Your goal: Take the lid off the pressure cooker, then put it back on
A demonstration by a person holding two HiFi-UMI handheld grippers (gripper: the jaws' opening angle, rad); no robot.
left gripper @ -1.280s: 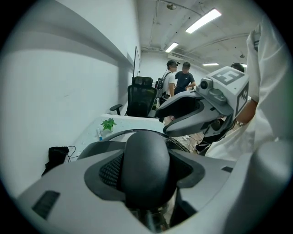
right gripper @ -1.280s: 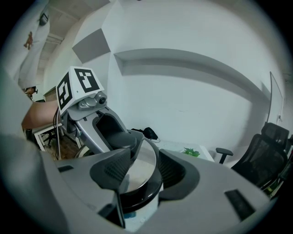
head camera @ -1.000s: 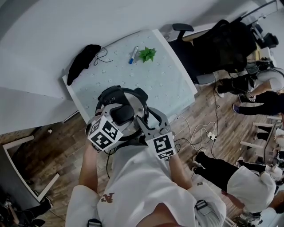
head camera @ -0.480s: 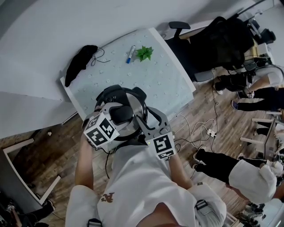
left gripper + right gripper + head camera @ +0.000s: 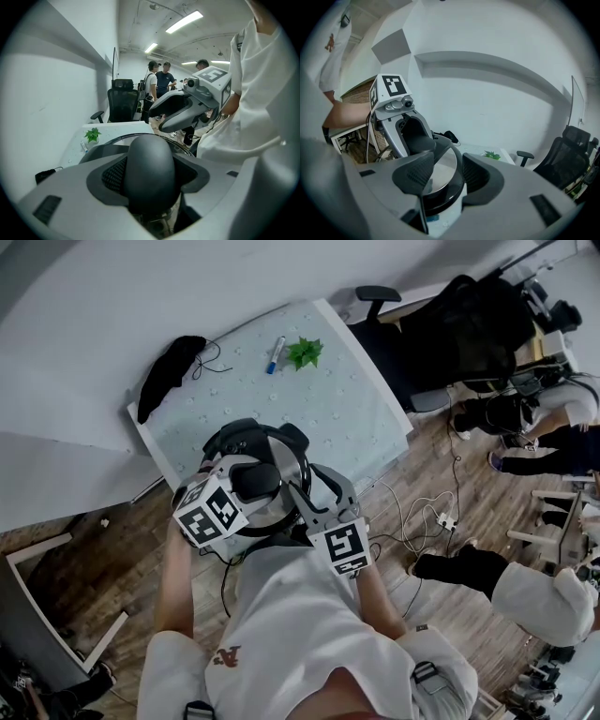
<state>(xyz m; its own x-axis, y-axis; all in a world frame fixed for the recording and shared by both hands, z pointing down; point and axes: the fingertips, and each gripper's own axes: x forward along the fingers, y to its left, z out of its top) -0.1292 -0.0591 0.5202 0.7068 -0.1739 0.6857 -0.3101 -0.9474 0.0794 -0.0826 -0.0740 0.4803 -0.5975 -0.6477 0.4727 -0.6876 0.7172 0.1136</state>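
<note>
Steel lid (image 5: 274,512) seated on pressure cooker (image 5: 443,200), black knob (image 5: 150,159) pinched in left gripper (image 5: 150,177), right gripper (image 5: 446,174) spread just beside lid; judged: removal and refitting both outstanding.

bright, even; ceiling strip lights (image 5: 185,21) glare; fisheye vignette, foreground soft.
</note>
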